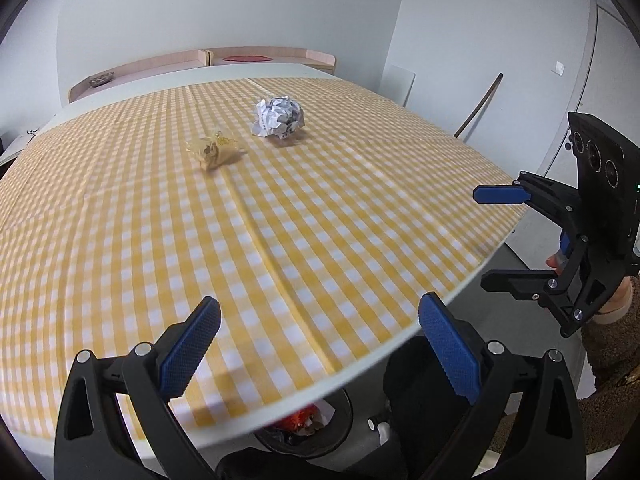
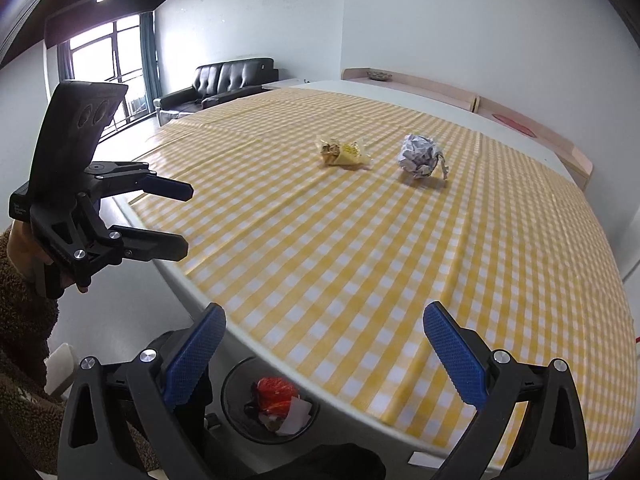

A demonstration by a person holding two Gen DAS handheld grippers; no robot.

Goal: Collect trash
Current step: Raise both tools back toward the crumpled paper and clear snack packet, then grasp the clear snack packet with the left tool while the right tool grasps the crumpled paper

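Note:
A crumpled white paper ball (image 1: 279,116) and a crumpled yellow wrapper (image 1: 213,149) lie apart on the yellow-checked tablecloth (image 1: 280,220), far from both grippers. They also show in the right wrist view, the ball (image 2: 420,156) right of the wrapper (image 2: 344,153). My left gripper (image 1: 320,344) is open and empty over the near table edge; it shows in the right wrist view (image 2: 184,216). My right gripper (image 2: 324,352) is open and empty; it shows in the left wrist view (image 1: 480,236) beyond the table's right edge.
A black mesh bin (image 2: 270,400) with red and white trash stands on the floor below the near table edge, also in the left wrist view (image 1: 304,424). A black sofa (image 2: 216,80) and a window are at the far left. A wooden shelf (image 1: 200,64) runs behind the table.

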